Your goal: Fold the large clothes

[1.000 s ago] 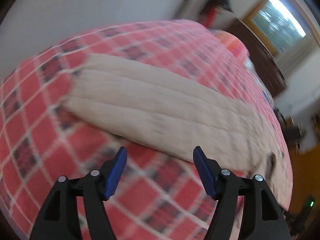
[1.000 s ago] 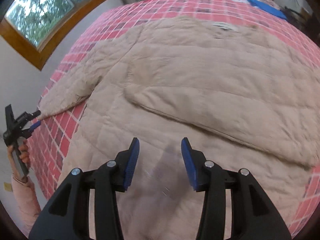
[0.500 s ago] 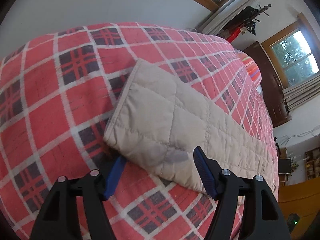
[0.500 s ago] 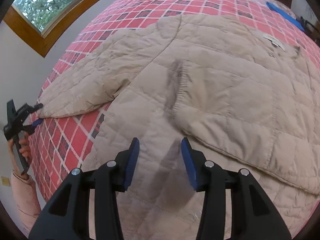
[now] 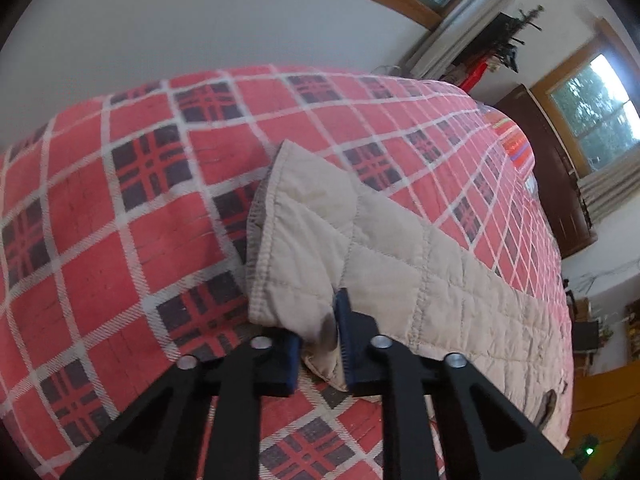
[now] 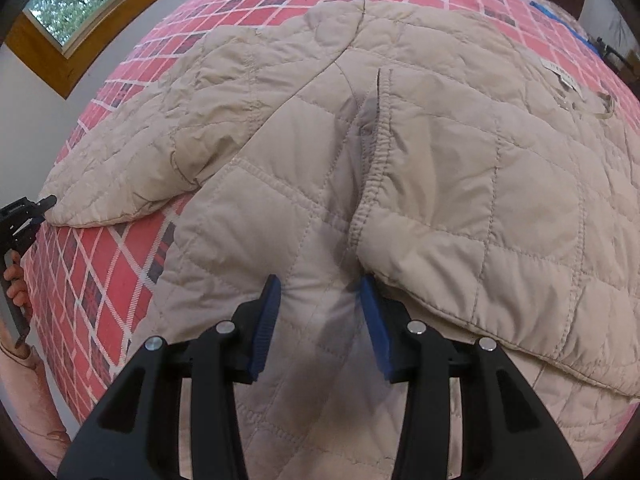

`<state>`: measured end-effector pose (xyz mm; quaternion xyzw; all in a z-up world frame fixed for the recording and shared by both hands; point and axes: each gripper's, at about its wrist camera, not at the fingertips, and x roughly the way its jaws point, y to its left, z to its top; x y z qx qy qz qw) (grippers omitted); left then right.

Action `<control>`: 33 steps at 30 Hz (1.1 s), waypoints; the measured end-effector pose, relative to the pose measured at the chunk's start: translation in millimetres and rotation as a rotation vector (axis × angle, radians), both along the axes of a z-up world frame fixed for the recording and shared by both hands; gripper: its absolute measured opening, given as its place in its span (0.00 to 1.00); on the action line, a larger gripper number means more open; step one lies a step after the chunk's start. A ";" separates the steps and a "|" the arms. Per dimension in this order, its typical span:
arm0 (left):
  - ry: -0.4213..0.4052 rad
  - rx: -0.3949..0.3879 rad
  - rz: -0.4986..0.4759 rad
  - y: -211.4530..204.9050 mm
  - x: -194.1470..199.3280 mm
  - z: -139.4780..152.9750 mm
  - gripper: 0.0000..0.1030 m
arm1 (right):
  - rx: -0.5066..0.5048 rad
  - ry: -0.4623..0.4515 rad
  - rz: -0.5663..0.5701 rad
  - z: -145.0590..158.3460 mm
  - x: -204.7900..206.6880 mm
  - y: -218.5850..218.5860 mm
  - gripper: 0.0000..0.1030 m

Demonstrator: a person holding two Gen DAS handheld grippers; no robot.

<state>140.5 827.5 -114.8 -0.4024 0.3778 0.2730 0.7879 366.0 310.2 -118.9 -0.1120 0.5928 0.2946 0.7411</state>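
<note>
A bedroom with white walls and wood-framed windows; a bed [image 5: 120,216] under a red plaid cover carries the work. A beige quilted jacket [image 6: 460,184] lies spread flat across it, one sleeve [image 6: 132,168] stretched out toward 9 o'clock in the right wrist view, the other sleeve [image 6: 500,248] folded over the body.

The left claw [image 5: 320,344] is clamped on the cuff [image 5: 292,256] of the outstretched sleeve, its blue pads pinching a bunched fold of the hem at 6 o'clock in its own view. The same claw shows at the far 9 o'clock edge of the right wrist view, held by a hand [image 6: 14,280] at the cuff tip.

The right claw [image 6: 318,316] stands apart, jaws wide, low over the jacket body just beside the folded sleeve's cuff; contact with the cloth cannot be told.

Handling, as a judgement: the padded fabric looks soft, light and limp, with a smooth shell that may slip, so it will sag between holds. Stitched hems and cuffs, being thicker, offer the firmest purchase; a hold on the open quilted panel would likely gather only the top layer.
</note>
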 end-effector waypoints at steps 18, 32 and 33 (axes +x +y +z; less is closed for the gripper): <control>-0.102 0.157 -0.439 -148.7 90.7 61.4 0.06 | 0.069 0.038 -0.025 5.9 1.5 -14.8 0.40; 0.034 0.098 -0.492 -173.9 129.3 -1.0 0.09 | 0.063 0.041 -0.018 4.6 0.1 -14.3 0.40; 0.016 0.073 -0.505 -174.9 125.3 2.1 0.18 | 0.060 0.040 -0.017 5.1 -0.1 -14.0 0.40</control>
